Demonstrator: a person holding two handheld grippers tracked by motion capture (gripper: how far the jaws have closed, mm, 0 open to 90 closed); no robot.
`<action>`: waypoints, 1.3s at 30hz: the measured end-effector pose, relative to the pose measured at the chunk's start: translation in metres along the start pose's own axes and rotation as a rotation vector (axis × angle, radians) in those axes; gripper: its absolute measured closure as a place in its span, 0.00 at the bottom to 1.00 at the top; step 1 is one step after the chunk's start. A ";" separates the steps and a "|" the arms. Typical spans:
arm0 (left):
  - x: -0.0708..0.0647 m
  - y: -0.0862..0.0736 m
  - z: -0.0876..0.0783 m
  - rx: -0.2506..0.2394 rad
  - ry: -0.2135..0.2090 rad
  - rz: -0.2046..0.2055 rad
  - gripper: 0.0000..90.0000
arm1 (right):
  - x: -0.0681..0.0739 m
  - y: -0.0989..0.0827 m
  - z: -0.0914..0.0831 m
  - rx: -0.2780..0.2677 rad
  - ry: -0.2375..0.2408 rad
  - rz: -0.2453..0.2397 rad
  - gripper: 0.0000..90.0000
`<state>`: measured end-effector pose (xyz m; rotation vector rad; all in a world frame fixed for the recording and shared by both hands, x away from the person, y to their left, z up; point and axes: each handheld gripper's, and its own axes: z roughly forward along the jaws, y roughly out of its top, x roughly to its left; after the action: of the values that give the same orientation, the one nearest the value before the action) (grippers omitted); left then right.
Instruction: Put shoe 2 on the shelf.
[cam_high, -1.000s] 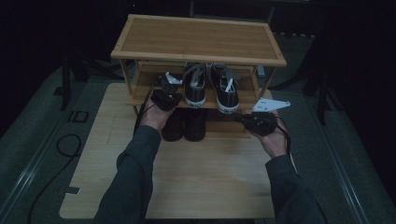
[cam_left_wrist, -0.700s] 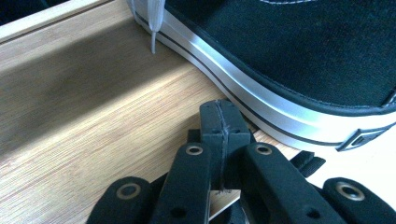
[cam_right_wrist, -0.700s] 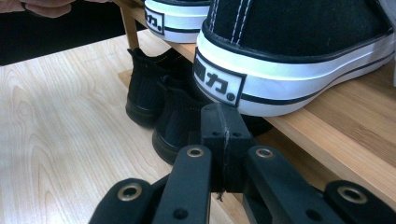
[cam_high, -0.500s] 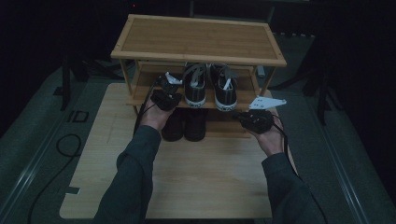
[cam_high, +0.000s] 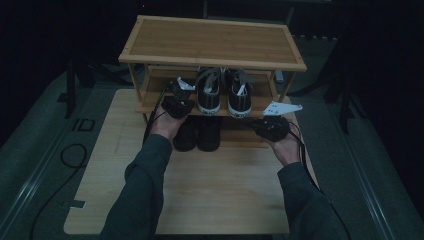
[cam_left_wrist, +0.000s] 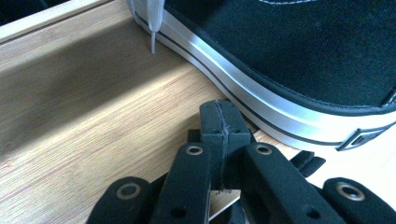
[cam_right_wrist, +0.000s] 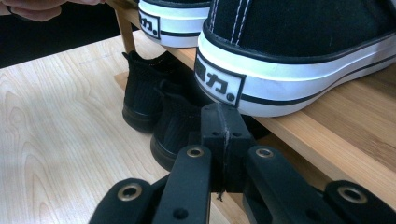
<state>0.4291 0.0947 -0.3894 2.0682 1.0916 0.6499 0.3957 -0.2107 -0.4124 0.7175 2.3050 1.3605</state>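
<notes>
Overhead, high view: the left gripper (cam_high: 178, 100) sits at the middle shelf's edge of the wooden rack (cam_high: 212, 42), the sneaker pair (cam_high: 223, 92) just to its right; the right gripper (cam_high: 270, 126) hovers right of and below the sneakers, the black boots (cam_high: 198, 135) to its left on the lowest level.
Left gripper view: jaws pressed together, holding nothing; the left gripper (cam_left_wrist: 219, 122) rests on the shelf board, a sneaker's white sole (cam_left_wrist: 261, 93) just ahead and to its right.
Right gripper view: jaws fully closed and empty; the right gripper (cam_right_wrist: 222, 128) points at the sneaker heel (cam_right_wrist: 280, 79) just above it, with boots (cam_right_wrist: 159, 107) left of the tips.
</notes>
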 end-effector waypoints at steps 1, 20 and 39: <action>0.000 0.000 0.000 0.000 0.000 0.001 1.00 | 0.000 0.000 0.001 0.002 0.001 -0.002 1.00; 0.000 0.000 0.000 -0.003 -0.002 -0.001 1.00 | 0.010 0.010 0.020 0.025 0.040 -0.013 1.00; 0.000 -0.001 0.000 -0.007 -0.002 -0.008 1.00 | 0.010 0.010 0.028 0.037 0.035 -0.007 1.00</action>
<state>0.4289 0.0950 -0.3900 2.0566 1.0945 0.6472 0.4051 -0.1809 -0.4173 0.7013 2.3640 1.3407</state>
